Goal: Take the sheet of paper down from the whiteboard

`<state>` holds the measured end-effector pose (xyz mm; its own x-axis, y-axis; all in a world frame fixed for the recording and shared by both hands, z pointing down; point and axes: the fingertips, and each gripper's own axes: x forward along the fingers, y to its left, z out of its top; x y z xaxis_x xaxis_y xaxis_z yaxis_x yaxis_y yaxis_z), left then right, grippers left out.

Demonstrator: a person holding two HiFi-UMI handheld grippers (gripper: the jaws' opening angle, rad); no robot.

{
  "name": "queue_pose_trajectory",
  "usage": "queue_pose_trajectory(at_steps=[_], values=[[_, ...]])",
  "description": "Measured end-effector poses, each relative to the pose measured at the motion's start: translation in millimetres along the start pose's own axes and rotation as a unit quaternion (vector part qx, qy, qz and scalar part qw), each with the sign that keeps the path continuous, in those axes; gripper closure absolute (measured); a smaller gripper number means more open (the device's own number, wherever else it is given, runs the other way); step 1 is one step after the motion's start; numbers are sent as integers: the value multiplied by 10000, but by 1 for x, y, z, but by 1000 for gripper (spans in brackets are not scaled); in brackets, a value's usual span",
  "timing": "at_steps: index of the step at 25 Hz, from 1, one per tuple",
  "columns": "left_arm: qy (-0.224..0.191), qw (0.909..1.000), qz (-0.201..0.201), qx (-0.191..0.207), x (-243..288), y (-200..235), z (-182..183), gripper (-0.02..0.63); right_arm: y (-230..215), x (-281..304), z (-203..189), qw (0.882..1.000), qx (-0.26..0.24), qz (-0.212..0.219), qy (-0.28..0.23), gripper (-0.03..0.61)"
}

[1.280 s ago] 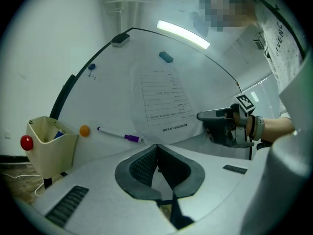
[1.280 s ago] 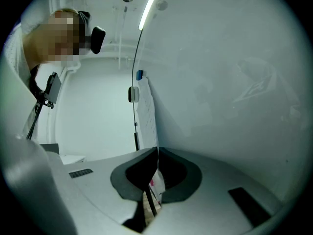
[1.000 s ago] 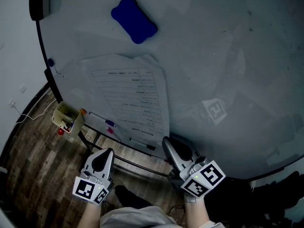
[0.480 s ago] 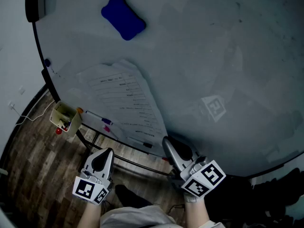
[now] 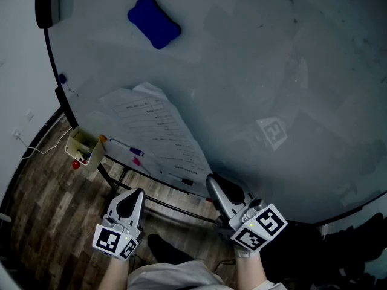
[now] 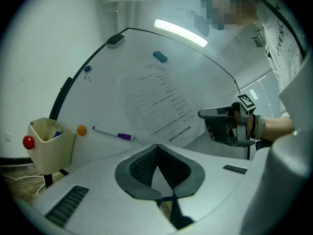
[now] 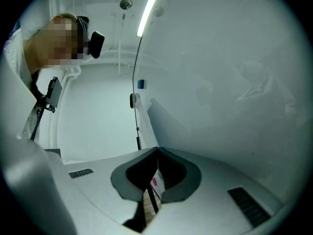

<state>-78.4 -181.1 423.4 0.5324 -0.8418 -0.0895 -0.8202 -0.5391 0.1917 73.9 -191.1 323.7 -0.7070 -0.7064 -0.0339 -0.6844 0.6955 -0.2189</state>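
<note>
Head view. Steeply down along a whiteboard (image 5: 272, 71) filling the far and right of the scene, black frame edge curving down its left side. Sheet of paper (image 5: 160, 132) at the board's lower left, upper end bulging off the surface, lower right corner running into the right gripper (image 5: 211, 183), jaws clamped together on it. Left gripper (image 5: 134, 197) nearer and to the left, well apart from the paper, above open wood floor (image 5: 42, 216). Blue eraser (image 5: 153, 22) far up the board, clear of the paper. Beige cup (image 5: 83, 145) by the board's lower left edge, contents too small to read.

Left gripper view. Left gripper (image 6: 156, 147) closed, pads meeting at the tips, nothing between. Beyond, the sheet of paper (image 6: 159, 104) slanting right toward the right gripper (image 6: 204, 115), bare board on either side. Cup (image 6: 49, 143) near left, something blue over its rim, red ball (image 6: 28, 142) on its outer wall. Orange ball (image 6: 81, 129) and purple-capped marker (image 6: 113, 134) between cup and paper.

Right gripper view. Right gripper (image 7: 157, 151) closed, sheet of paper (image 7: 145, 129) edge-on, stretching far from the tips, lifted off the whiteboard (image 7: 234, 82) on the right, shadow beneath. Open room to the left.
</note>
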Motion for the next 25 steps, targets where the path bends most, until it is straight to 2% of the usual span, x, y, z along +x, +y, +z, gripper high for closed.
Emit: queue_pose_trajectory(at_steps=[17,25], values=[[55,9999,-82,76,-5,-20,-2,600,12,-19,-3,9999,39,162,-40,558],[39,9999,49,145,-16,-21,3,600,25,-15,-3,9992,62,384,-19,558]])
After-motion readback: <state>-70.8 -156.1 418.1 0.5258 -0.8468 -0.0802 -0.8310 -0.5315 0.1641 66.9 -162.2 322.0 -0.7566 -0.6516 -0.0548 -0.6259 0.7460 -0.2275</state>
